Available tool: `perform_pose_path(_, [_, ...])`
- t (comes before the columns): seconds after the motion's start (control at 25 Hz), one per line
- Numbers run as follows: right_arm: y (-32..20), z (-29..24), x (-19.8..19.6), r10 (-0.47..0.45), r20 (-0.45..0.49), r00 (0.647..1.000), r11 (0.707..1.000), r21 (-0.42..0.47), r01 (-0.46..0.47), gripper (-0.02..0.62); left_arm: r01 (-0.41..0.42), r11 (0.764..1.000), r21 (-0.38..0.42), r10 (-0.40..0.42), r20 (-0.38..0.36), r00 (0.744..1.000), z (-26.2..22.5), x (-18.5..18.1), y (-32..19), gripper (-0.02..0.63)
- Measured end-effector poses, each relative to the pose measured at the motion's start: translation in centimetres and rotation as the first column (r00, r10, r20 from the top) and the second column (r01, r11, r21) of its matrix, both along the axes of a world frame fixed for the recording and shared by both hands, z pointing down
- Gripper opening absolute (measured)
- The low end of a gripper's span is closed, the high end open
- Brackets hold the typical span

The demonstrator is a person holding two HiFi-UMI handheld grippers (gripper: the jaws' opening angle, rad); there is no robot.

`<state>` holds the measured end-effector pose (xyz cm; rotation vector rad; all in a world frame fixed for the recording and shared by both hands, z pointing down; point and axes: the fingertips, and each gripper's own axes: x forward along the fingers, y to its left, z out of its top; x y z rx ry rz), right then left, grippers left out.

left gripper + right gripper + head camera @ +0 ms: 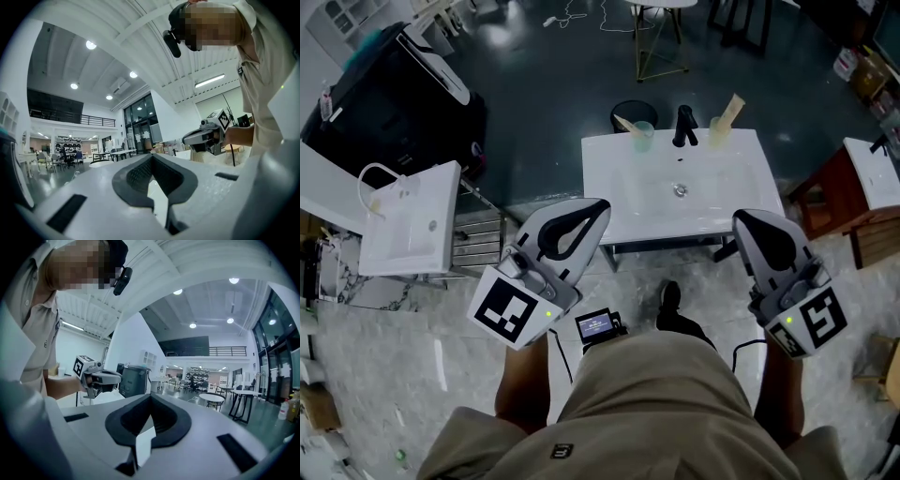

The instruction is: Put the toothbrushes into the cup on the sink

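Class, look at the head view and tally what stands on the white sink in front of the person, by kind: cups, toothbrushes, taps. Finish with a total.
Cups: 2
Toothbrushes: 2, one in each cup
Tap: 1
Total: 5

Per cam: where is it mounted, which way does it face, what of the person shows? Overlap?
Head view: on the person's head, facing steeply down at the sink and tap; shows shorts, a shoe, the left hand-held gripper and right hand-held gripper.
Left gripper view: on the left hand-held gripper, facing level over its shut jaws into a hall; shows the shirt.
Right gripper view: on the right hand-held gripper, level, jaws shut, facing the other way; shows the shirt.
Shared: each gripper view catches the other hand-held gripper.
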<state>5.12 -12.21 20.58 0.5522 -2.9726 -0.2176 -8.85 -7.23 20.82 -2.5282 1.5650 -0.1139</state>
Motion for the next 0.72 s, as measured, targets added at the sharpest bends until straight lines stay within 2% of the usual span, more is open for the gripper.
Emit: perform_pose_path(0.72, [1.5, -0.6, 0.2, 0.001, -0.007, 1.0, 1.0, -0.001, -0.001, 0.004, 0.012, 1.0, -0.006, -0.012, 0.013, 1.0, 0.2, -0.6, 1.8, 0.006])
